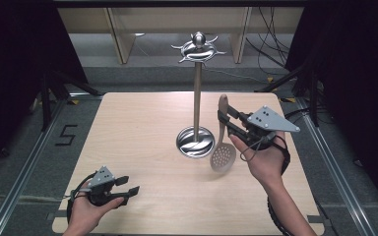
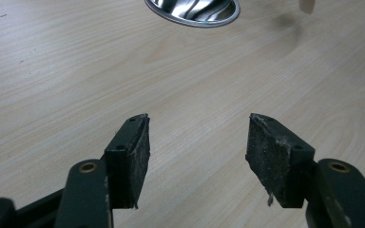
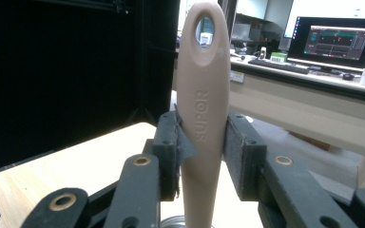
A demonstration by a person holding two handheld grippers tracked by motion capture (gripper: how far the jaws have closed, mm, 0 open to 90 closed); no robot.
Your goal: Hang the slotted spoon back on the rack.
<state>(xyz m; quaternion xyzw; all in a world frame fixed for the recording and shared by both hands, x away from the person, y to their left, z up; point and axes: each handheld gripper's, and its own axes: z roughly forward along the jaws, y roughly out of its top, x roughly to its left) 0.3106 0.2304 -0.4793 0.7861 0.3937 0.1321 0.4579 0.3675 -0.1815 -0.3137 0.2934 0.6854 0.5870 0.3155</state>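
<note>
A beige slotted spoon hangs upright above the table, bowl down, just right of the metal utensil stand. My right gripper is shut on its handle, whose hanging hole points up. The stand has a round mirror-like base, a tall pole and a ring of hooks at the top. My left gripper rests low at the table's front left corner, open, with bare wood between its pads.
The light wooden table is bordered by dark floor and metal rails. In the right gripper view, a desk with a monitor and keyboard lies beyond the table.
</note>
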